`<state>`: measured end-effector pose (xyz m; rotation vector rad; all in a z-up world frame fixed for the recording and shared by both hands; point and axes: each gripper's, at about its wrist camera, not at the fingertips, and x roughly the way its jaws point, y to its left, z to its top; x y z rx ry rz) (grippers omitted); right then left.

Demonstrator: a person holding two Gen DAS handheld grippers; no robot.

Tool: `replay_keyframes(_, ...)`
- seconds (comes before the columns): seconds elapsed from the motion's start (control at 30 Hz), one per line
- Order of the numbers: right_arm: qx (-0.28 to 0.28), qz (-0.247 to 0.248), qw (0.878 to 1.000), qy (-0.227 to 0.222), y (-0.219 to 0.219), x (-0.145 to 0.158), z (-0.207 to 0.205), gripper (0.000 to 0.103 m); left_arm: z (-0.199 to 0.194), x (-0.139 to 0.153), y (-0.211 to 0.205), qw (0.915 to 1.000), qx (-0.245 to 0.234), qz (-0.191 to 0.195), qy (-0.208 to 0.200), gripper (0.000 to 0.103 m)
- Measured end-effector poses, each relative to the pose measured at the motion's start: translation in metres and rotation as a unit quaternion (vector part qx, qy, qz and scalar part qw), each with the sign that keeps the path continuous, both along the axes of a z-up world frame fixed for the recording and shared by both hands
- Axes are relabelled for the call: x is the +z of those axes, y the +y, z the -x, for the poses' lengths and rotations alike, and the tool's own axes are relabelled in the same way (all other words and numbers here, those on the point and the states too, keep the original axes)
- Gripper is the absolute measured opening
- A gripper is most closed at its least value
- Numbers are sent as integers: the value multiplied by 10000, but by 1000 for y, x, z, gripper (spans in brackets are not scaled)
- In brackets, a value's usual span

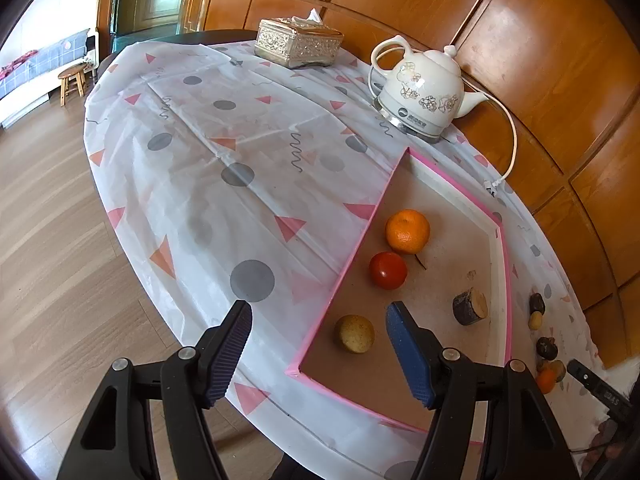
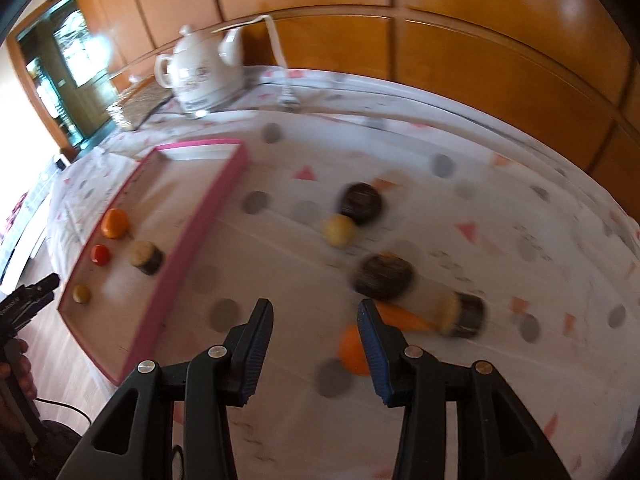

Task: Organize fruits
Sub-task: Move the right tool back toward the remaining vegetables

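A pink-rimmed tray (image 1: pixel 500 264) lies on the patterned tablecloth. In it are an orange (image 1: pixel 407 231), a red fruit (image 1: pixel 388 270), a yellow-brown fruit (image 1: pixel 354 334) and a dark cut piece with a pale face (image 1: pixel 470 306). My left gripper (image 1: pixel 318 312) hovers open over the tray's near corner, gripping nothing. The right wrist view is blurred. There my right gripper (image 2: pixel 315 306) is open and empty above the cloth, right of the tray (image 2: pixel 188 248). Loose beside it lie an orange fruit (image 2: pixel 352 350), two dark round fruits (image 2: pixel 362 202) (image 2: pixel 384 278), a pale yellow one (image 2: pixel 339 231) and another dark cut piece (image 2: pixel 460 314).
A white flowered kettle (image 1: pixel 424 88) with a cord (image 1: pixel 514 140) stands behind the tray. An ornate tissue box (image 1: pixel 298 42) sits at the far table edge. A wood-panelled wall borders the right side. Wooden floor and a small stool (image 1: pixel 73 80) lie to the left.
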<state>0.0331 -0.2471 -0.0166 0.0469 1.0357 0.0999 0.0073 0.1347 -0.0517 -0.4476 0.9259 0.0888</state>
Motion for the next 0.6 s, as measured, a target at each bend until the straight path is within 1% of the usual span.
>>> replay_keyframes(0.2,-472,179,9987,43,-49,-1,16,44,0,1,-2,10000,-36,-41,0,70)
replay_keyframes(0.37,-942,381,9948,43,-93,1,31,44,-1,4,-8,9999,-95,-114,-15,70)
replay_keyframes(0.47,-1293,504,9903,71,-124,2,41,44,-2,7,-12,9997,-160,-168,-35,70)
replay_keyframes(0.6,-1831,681,9806,171,-168,1,54,44,-4,10,-18,9995,-240,-209,-45,70)
